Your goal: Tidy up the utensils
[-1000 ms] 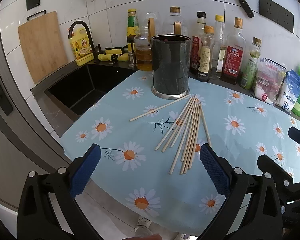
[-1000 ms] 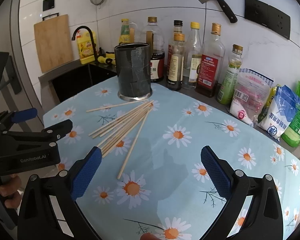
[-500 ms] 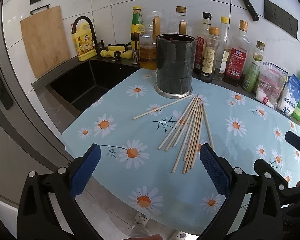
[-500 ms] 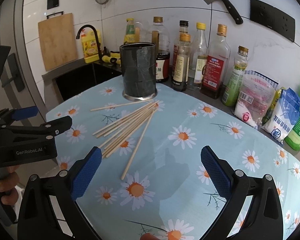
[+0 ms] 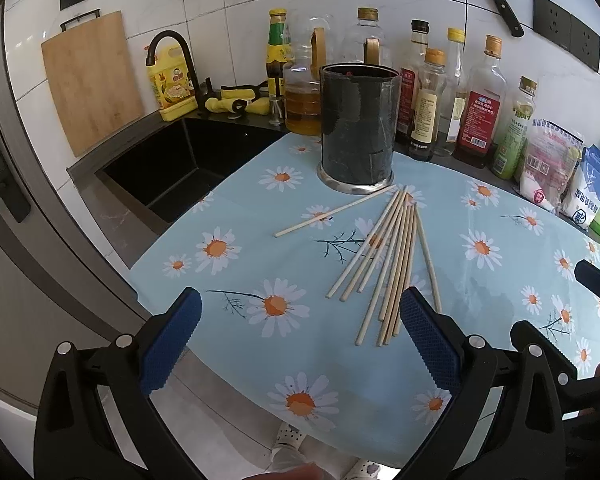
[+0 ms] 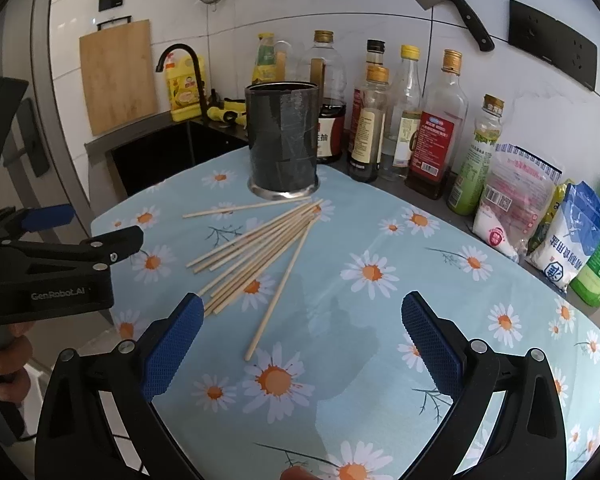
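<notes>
Several wooden chopsticks [image 5: 392, 264] lie fanned out on the blue daisy tablecloth [image 5: 220, 280], with one stick [image 5: 332, 211] lying apart to the left. They also show in the right wrist view [image 6: 260, 248]. A dark cylindrical holder [image 5: 356, 136] stands upright behind them, also seen in the right wrist view [image 6: 282, 144]. My left gripper [image 5: 300, 340] is open and empty, near the table's front edge. My right gripper [image 6: 300, 344] is open and empty, above the cloth to the right of the sticks.
A row of sauce and oil bottles [image 5: 440, 96] and food bags [image 6: 540, 208] line the back wall. A black sink [image 5: 172, 164] with a tap lies left of the table. A wooden cutting board [image 5: 92, 80] leans on the wall.
Both grippers have drawn back and risen slightly, so the holder and the chopsticks sit a little farther off. Both stay open and nothing on the table has moved.
</notes>
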The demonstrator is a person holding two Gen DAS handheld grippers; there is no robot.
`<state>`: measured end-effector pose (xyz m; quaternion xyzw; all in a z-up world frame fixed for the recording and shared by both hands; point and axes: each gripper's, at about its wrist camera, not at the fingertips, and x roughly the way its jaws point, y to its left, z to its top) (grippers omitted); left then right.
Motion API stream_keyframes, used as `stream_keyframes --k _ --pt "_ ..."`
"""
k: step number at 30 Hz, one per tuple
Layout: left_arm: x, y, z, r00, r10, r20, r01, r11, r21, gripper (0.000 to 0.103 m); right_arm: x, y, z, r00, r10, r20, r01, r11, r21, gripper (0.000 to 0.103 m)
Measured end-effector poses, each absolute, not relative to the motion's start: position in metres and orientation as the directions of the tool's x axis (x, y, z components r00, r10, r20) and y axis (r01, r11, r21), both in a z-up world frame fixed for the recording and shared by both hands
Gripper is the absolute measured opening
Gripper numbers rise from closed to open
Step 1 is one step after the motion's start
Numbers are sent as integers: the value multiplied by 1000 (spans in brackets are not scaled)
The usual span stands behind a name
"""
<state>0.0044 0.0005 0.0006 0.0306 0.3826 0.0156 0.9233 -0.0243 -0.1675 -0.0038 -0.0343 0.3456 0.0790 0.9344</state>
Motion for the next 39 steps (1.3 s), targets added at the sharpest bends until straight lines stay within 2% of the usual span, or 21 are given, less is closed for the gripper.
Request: stream_keyframes --k 21,39 --pt "22 28 -3 678 7 -735 54 997 59 97 -16 -146 -2 749 62 -660 -122 992 -45 95" --pt "104 56 -25 605 -142 -784 244 970 13 97 28 -140 -32 650 -134 -748 121 990 -72 95"
